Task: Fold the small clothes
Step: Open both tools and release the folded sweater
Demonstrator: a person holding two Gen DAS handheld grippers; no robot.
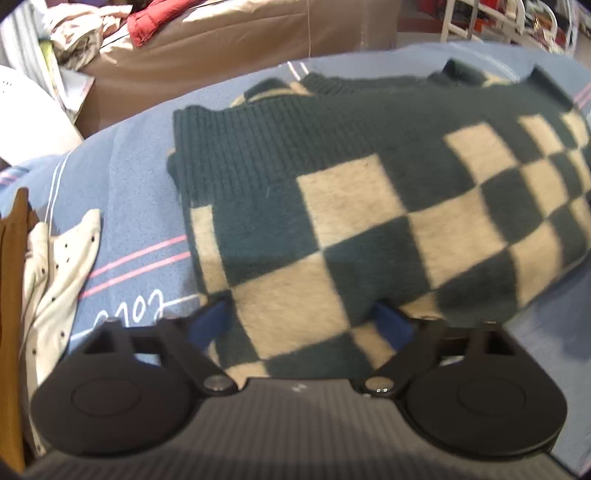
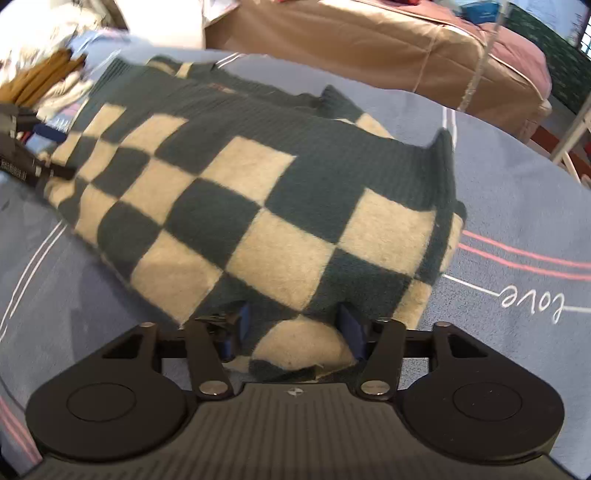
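A dark green and cream checked knit sweater lies folded on a blue bedspread. In the left wrist view its near edge runs between the blue pads of my left gripper, whose jaws stand wide apart and do not press the cloth. In the right wrist view the same sweater fills the middle. A cream corner of it sits between the spread fingers of my right gripper, which is also open. The ribbed hem lies at the far side in both views.
A cream dotted garment and a brown cloth lie at the left of the bedspread. Beyond the bed stands a tan-covered piece of furniture with a red garment on it. The bedspread is printed with the word "love".
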